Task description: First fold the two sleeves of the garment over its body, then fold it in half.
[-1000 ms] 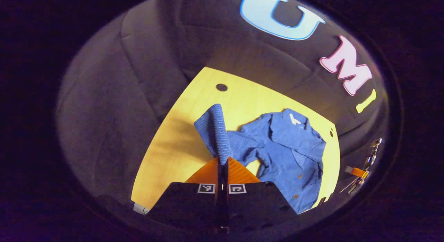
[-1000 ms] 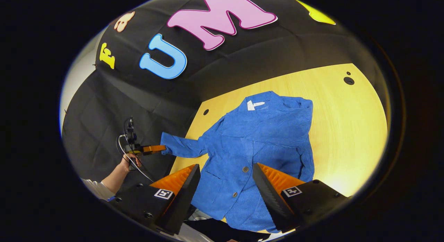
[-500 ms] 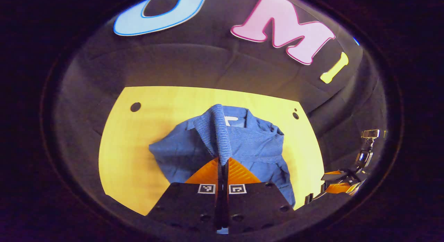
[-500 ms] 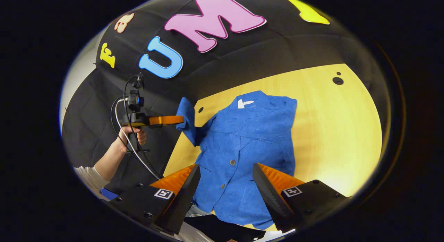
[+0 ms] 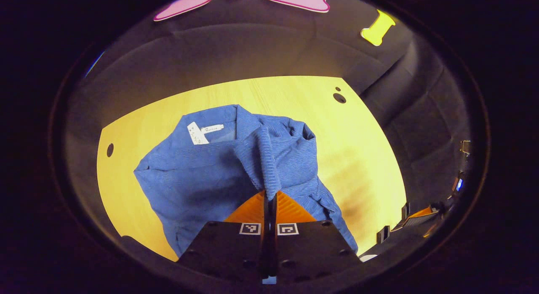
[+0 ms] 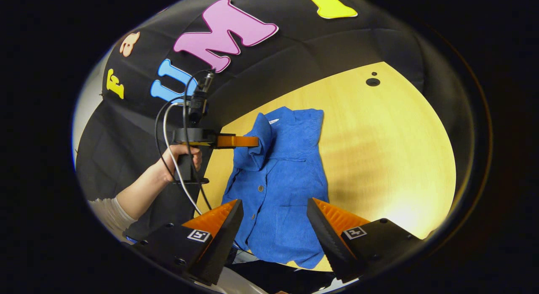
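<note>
- The blue jacket (image 6: 280, 188) lies face up on the yellow bench (image 6: 391, 159), collar toward the black cloth wall, hem toward the person.
- Its sleeve (image 5: 263, 159) is pinched at the cuff by the left tongs (image 5: 269, 197), which are closed tight on the cloth with no gap between the fingers.
- A second ago that sleeve stuck out sideways past the jacket's edge, off the side of the bench; now it has been lifted and swung in over the chest, the cuff hanging just above the collar area.
- From that I judge the sleeve fold is nearly made but not laid down: the cuff has yet to be lowered onto the body and let go.
- The right tongs (image 6: 273, 218) hover wide open above the hem, holding nothing.
- The other sleeve seems already folded in along the far side of the jacket, though the folds there are too bunched to be sure.
- The hand (image 6: 181, 159) gripping the left handle is clear in the right gripper view; the hem's near edge is cut off behind the right tongs.
</note>
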`<state>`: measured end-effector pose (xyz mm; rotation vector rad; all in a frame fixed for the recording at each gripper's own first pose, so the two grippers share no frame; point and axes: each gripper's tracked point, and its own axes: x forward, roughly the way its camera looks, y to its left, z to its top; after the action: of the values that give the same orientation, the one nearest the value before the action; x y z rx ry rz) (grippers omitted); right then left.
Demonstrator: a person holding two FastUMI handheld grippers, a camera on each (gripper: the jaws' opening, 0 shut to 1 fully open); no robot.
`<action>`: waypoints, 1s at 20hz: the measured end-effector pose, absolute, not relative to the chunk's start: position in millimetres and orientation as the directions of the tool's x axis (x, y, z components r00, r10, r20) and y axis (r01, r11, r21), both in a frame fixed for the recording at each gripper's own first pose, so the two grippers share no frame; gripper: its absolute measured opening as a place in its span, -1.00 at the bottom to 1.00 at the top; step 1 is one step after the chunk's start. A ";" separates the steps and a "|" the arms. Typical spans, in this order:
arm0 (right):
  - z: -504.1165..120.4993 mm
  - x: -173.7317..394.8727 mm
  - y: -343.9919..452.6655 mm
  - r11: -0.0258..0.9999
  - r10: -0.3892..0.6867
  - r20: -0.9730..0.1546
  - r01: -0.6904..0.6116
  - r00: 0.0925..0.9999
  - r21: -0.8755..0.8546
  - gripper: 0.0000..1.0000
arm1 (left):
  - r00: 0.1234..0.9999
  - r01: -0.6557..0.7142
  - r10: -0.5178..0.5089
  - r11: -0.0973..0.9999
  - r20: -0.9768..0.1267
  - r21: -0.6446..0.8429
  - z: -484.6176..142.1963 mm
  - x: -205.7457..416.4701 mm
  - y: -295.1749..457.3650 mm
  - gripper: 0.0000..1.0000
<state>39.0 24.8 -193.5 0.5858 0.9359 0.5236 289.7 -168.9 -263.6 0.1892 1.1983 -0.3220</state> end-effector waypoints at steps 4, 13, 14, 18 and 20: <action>-207.4 37.0 11.1 0.741 0.635 -0.611 -0.147 0.473 0.656 0.95 | 0.283 0.348 -0.088 0.937 -0.955 0.017 -295.8 298.2 -190.6 -1.00; -221.1 36.2 -1.9 0.747 0.632 -0.635 -0.132 0.444 0.651 0.96 | 0.300 0.422 -0.282 0.896 -0.911 -0.138 -292.6 298.3 -260.1 0.09; -221.6 38.0 -1.3 0.746 0.633 -0.635 -0.131 0.443 0.653 0.95 | 0.316 0.426 -0.305 0.892 -0.898 -0.153 -282.9 295.5 -259.7 0.33; -230.8 37.1 12.9 0.763 0.620 -0.659 -0.133 0.426 0.632 0.96 | 0.414 0.430 -0.295 0.897 -0.861 -0.100 -235.6 266.0 -218.6 0.64; -234.5 28.1 26.5 0.772 0.617 -0.674 -0.146 0.405 0.618 0.96 | 0.452 0.400 -0.279 0.913 -0.847 -0.087 -213.8 232.9 -182.2 0.66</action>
<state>28.1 26.5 -234.5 0.5138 1.0514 0.5089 232.9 -182.2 -213.8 0.1319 1.0190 -0.4203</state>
